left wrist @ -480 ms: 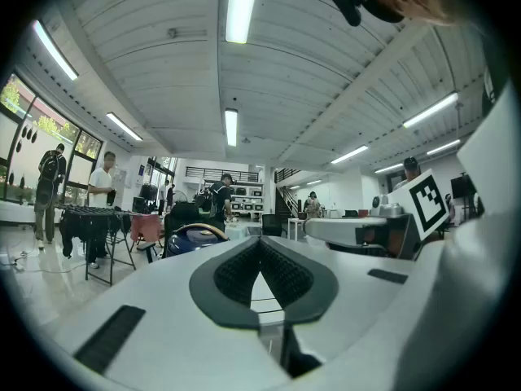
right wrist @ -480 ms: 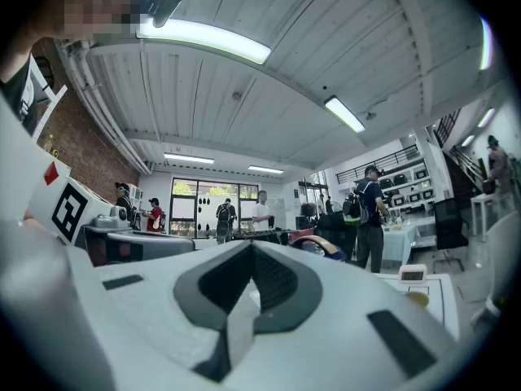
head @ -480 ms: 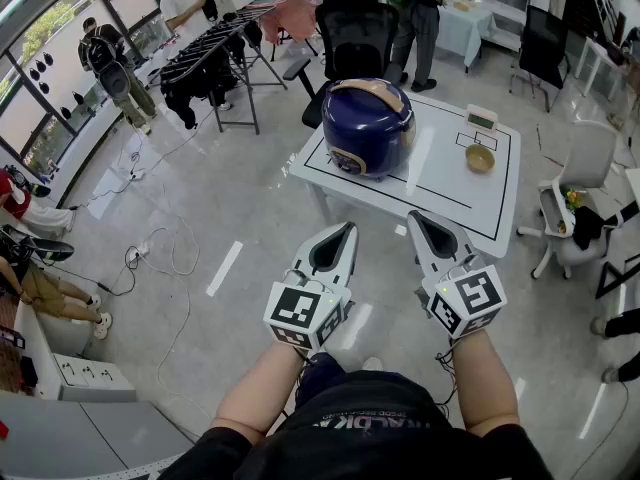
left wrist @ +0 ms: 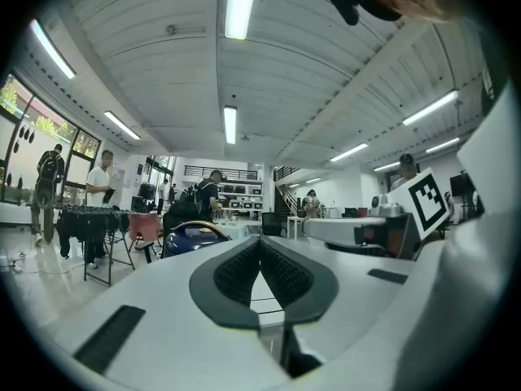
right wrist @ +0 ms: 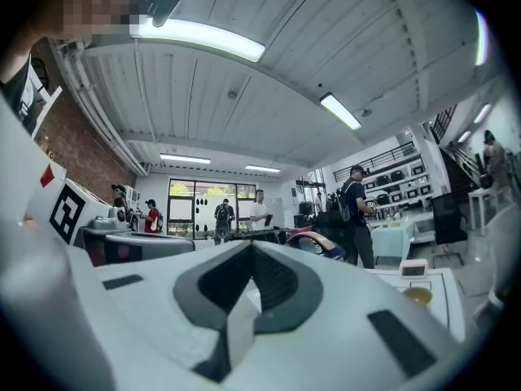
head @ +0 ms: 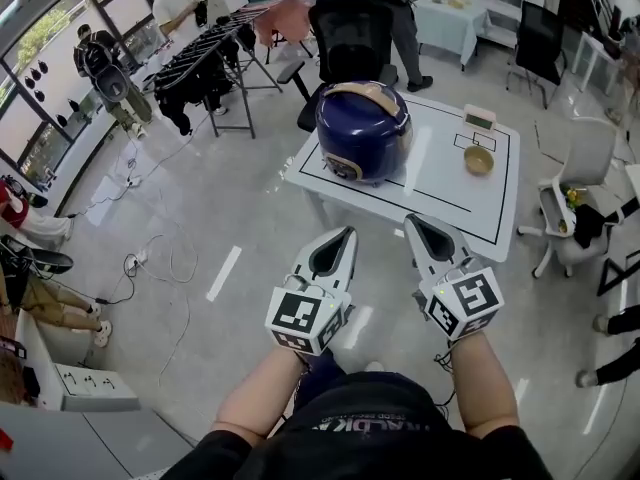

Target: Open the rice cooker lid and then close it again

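Approach step: left tool (head: pixel 349 232) & right tool (head: pixel 411 219) both closed, empty, well short of desk (head: pixel 450 204). Rice cooker (head: pixel 362 133) on its left part, lid (head: pixel 364 94) down. Next: reach in, release lid.

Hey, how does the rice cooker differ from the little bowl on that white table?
The rice cooker is dark blue with a beige band over its lid, while the bowl is plain yellowish tan. The rice cooker is far bigger than the bowl. The rice cooker is domed with its lid shut, whereas the bowl is open on top. Both stand upright on the white table, apart from each other.
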`<state>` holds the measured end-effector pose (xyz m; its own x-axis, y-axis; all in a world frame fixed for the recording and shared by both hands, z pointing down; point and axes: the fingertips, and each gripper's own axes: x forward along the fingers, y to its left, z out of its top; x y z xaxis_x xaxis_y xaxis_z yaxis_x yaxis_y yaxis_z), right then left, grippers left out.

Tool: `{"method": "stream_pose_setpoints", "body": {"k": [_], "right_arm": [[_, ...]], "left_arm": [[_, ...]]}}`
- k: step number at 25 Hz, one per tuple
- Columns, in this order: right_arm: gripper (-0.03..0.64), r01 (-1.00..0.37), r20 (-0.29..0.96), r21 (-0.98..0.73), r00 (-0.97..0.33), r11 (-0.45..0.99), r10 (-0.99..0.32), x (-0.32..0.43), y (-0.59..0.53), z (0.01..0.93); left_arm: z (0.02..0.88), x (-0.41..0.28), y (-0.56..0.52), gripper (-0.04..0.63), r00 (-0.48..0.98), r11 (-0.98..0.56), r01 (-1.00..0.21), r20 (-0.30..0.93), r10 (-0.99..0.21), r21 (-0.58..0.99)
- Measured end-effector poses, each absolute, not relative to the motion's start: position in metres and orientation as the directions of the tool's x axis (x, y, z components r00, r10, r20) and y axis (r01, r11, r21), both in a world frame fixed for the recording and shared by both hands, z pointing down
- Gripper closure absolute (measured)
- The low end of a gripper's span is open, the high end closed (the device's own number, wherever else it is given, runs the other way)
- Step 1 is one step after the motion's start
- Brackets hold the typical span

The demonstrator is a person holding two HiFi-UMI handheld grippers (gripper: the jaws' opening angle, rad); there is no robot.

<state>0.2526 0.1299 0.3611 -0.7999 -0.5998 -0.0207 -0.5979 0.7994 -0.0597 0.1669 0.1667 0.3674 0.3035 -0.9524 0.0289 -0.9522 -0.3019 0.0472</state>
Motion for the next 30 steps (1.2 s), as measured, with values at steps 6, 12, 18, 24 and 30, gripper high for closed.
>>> {"method": "stream_pose_setpoints", "body": {"k": [6, 12, 18, 24, 30], "right_arm": [[0.6, -0.602, -0.016, -0.065, -0.797, 0.796, -0.604, 0.236, 0.105, 0.372], [0.516, -0.639, 0.0, -0.042, -0.769, 0.768, -0.639, 0.203, 0.071, 0.377], [0.456, -0.72, 0.026, -0.02, -0.694, 0.694, -0.719, 0.154, 0.027, 0.366], [0.454, -0.785, 0.037, -0.016, -0.62, 0.619, -0.784, 0.114, -0.014, 0.352], [0.454, -0.83, 0.049, -0.013, -0.557, 0.557, -0.829, 0.081, -0.043, 0.343]], "left_arm": [[0.379, 0.148, 0.138, 0.57, 0.317, -0.314, -0.947, 0.028, -0.948, 0.07], [0.387, 0.119, 0.1, 0.435, 0.375, -0.372, -0.925, 0.033, -0.926, 0.075], [0.379, 0.069, 0.055, 0.309, 0.464, -0.46, -0.885, 0.057, -0.884, 0.065], [0.368, 0.018, 0.012, 0.293, 0.53, -0.526, -0.847, 0.07, -0.845, 0.072], [0.356, -0.019, -0.023, 0.29, 0.596, -0.591, -0.803, 0.058, -0.801, 0.079]]}}
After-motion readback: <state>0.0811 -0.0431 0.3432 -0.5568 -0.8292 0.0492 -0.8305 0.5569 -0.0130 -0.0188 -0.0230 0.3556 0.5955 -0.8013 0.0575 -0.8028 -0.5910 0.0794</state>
